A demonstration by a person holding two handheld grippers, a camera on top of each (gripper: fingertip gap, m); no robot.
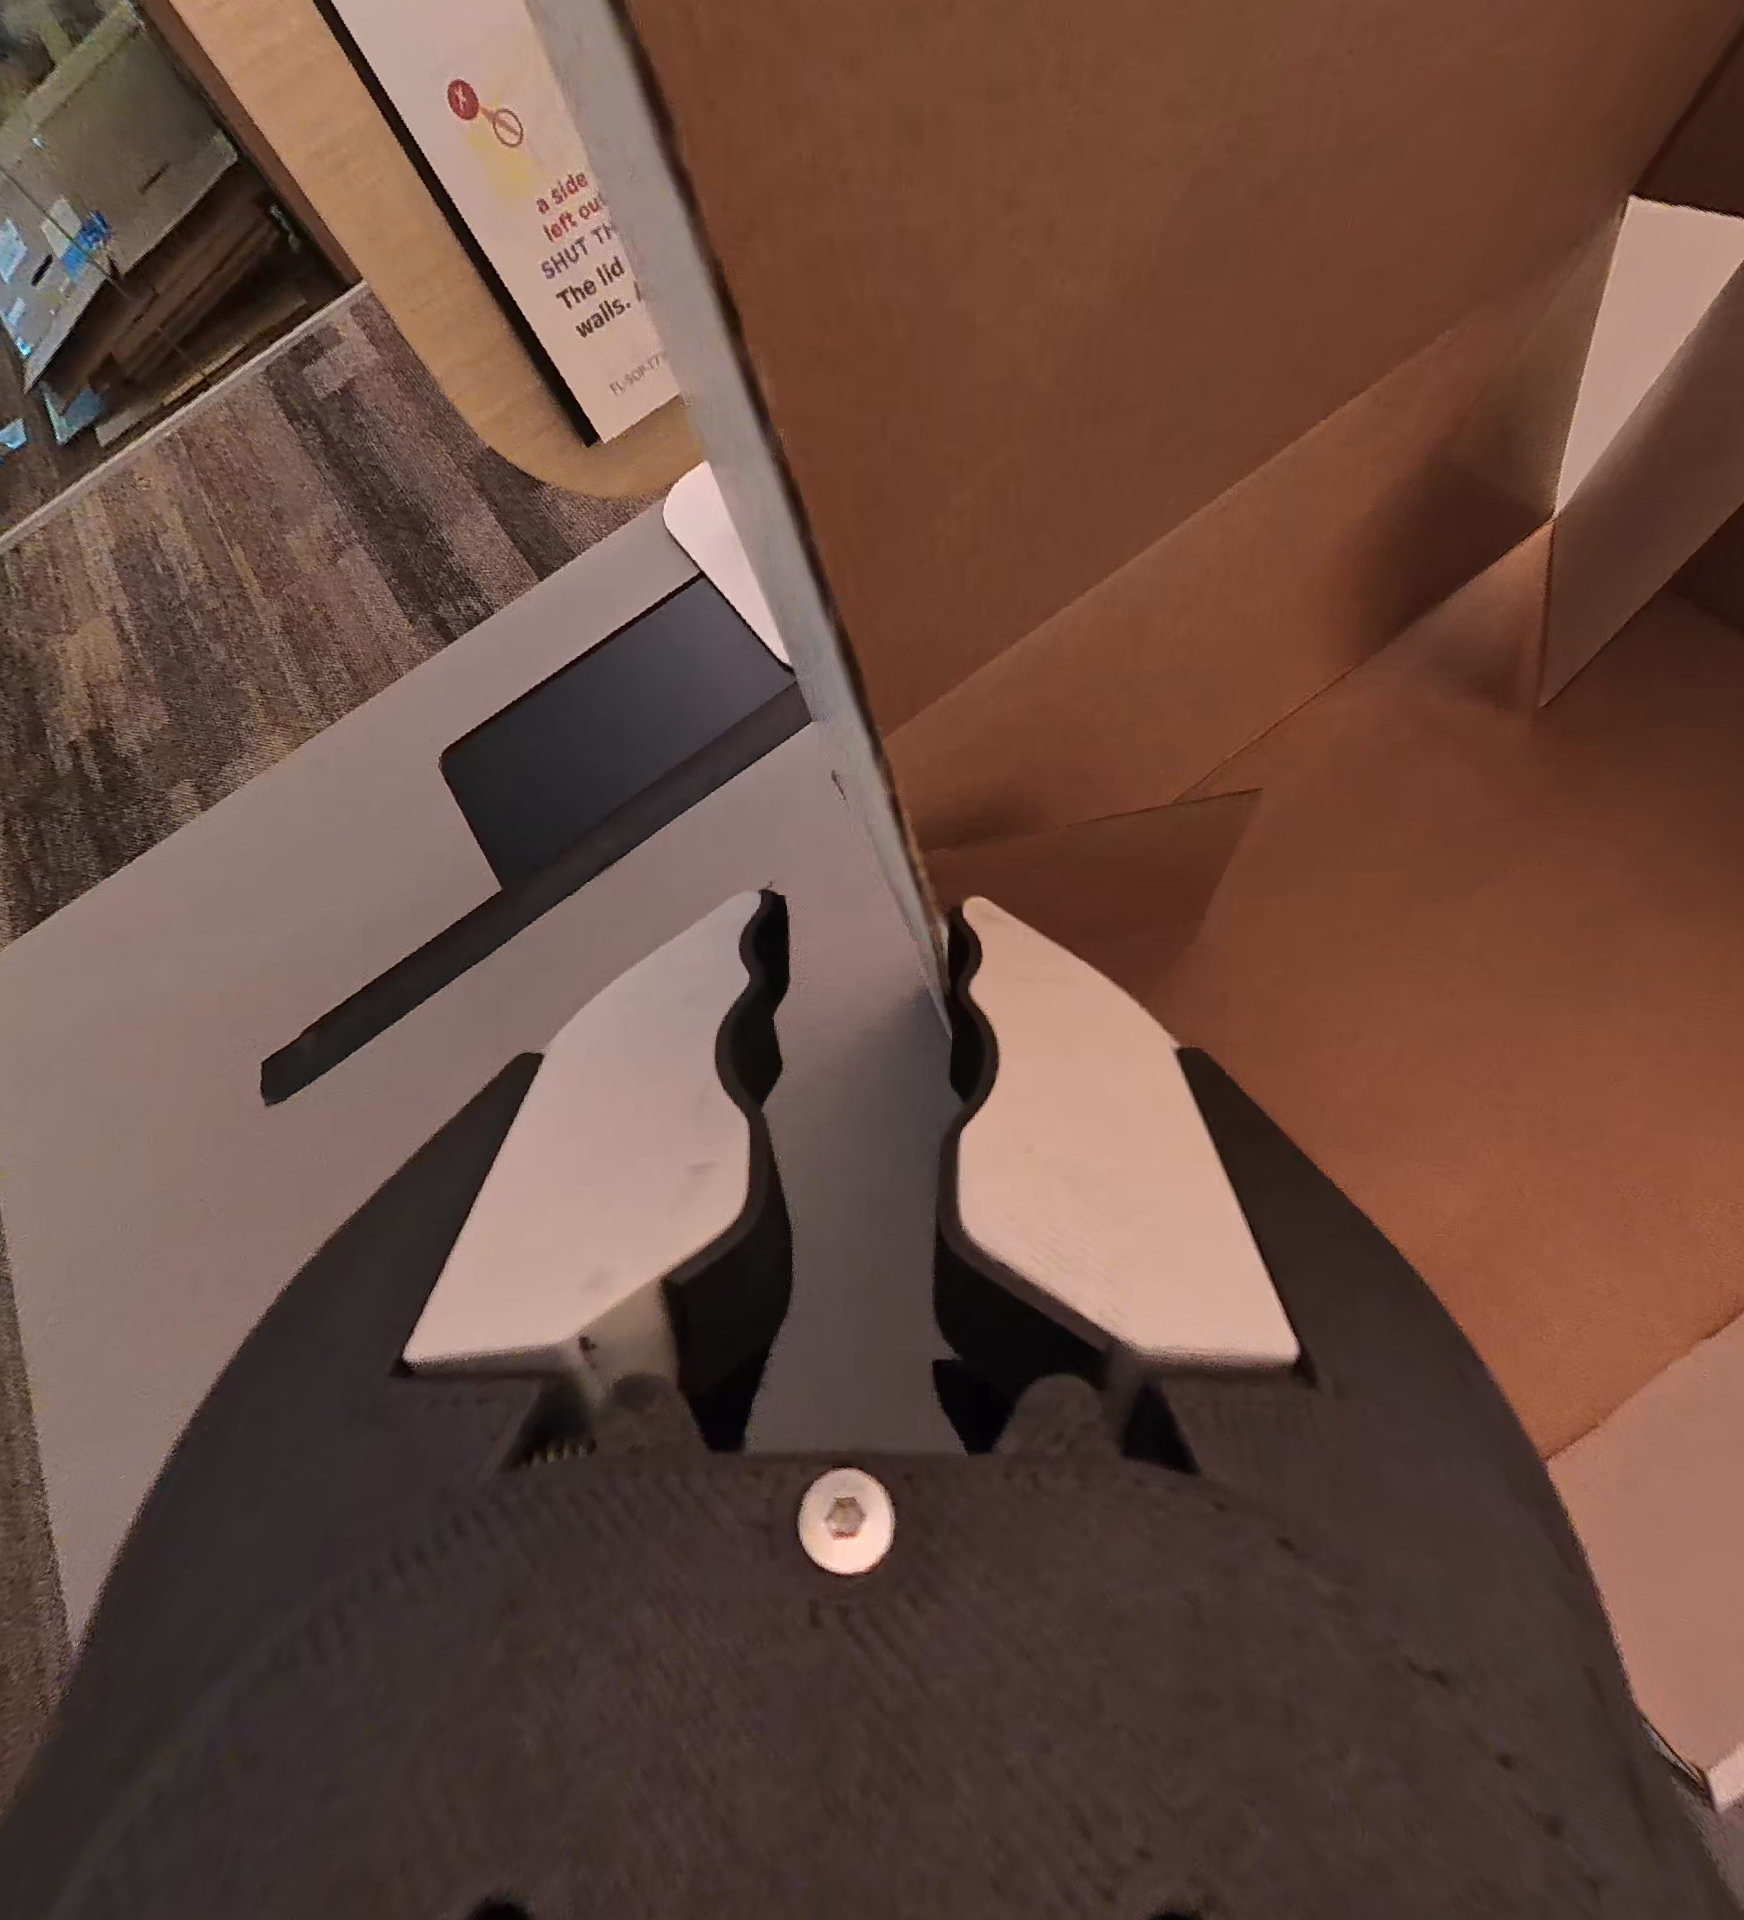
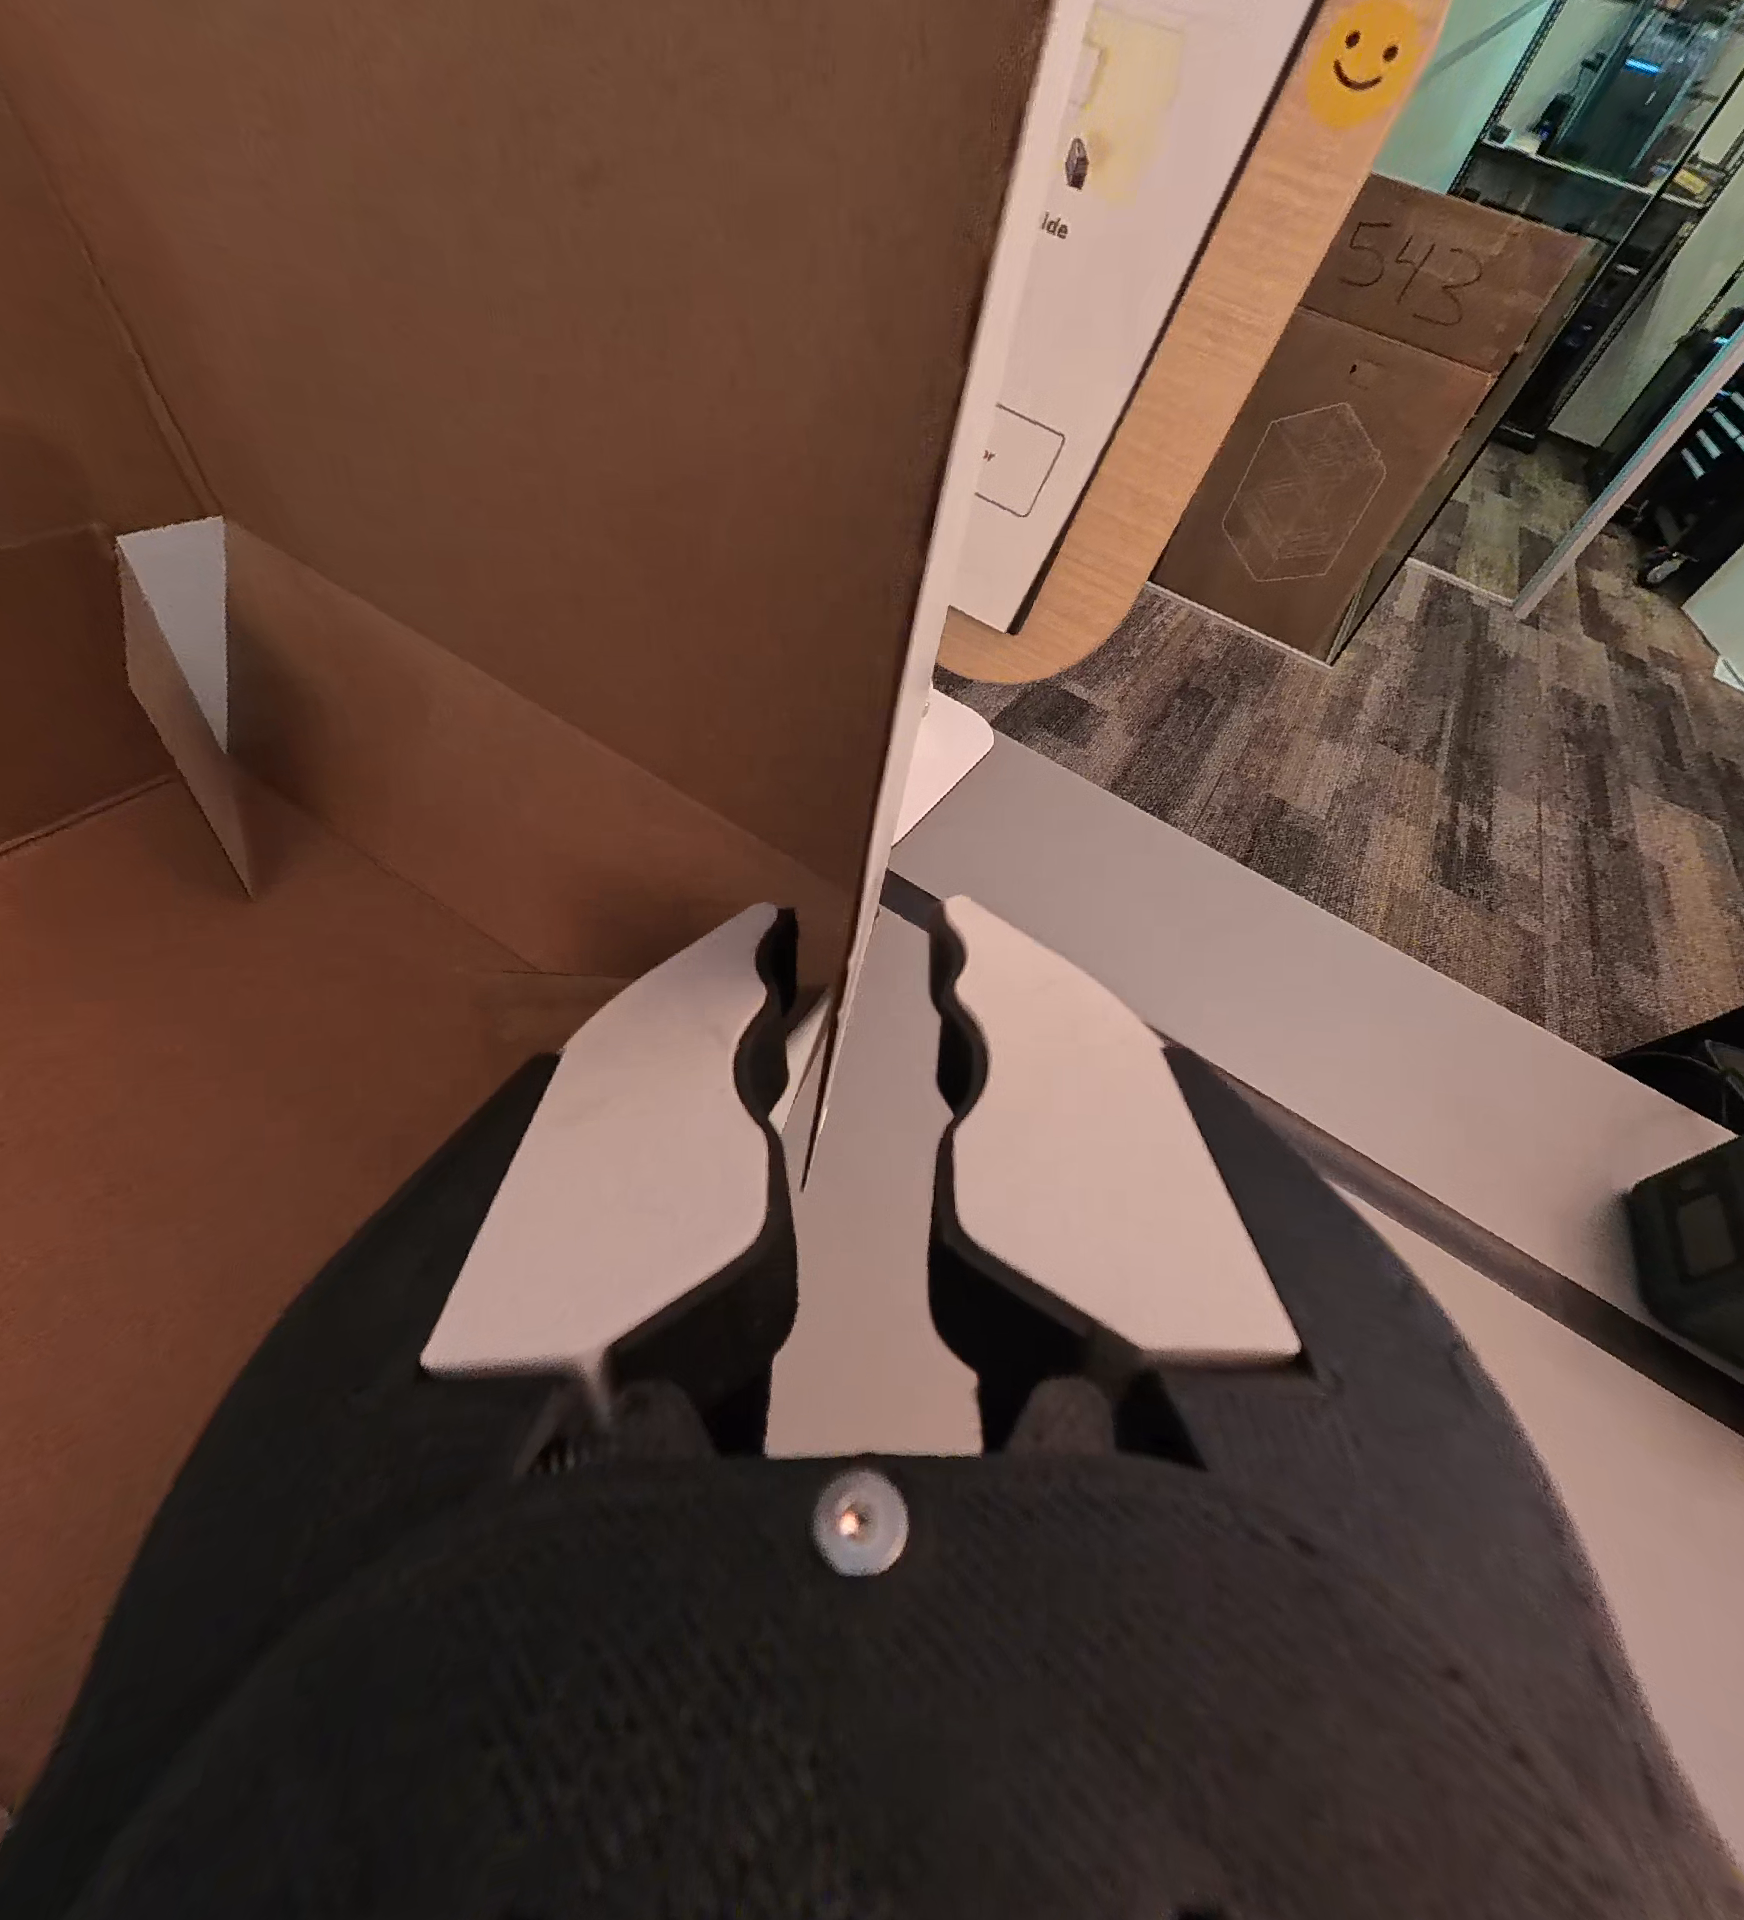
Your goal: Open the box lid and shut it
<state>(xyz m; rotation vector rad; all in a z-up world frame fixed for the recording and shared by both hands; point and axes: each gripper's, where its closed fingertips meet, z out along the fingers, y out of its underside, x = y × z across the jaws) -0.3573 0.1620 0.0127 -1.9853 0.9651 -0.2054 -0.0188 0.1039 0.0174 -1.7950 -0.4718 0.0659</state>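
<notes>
The cardboard box (image 1: 1470,987) is open, with its brown inside showing in both views (image 2: 172,1091). Its lid (image 1: 1107,364) stands raised. In the left wrist view the lid's white side flap (image 1: 774,499) runs edge-on down between the fingers of my left gripper (image 1: 870,914) and rests against the right finger. That gripper is open. In the right wrist view the other side flap (image 2: 587,364) comes down between the fingers of my right gripper (image 2: 863,914), close to the left finger. That gripper is open too. A small white corner tab (image 2: 177,623) stands inside the box.
The box sits on a white table (image 1: 172,1091) with a dark slot (image 1: 619,748). A printed sheet (image 1: 525,208) leans behind. A black device (image 2: 1730,1226) lies on the table at the right. Beyond the table edge are carpet and a cardboard panel (image 2: 1367,416).
</notes>
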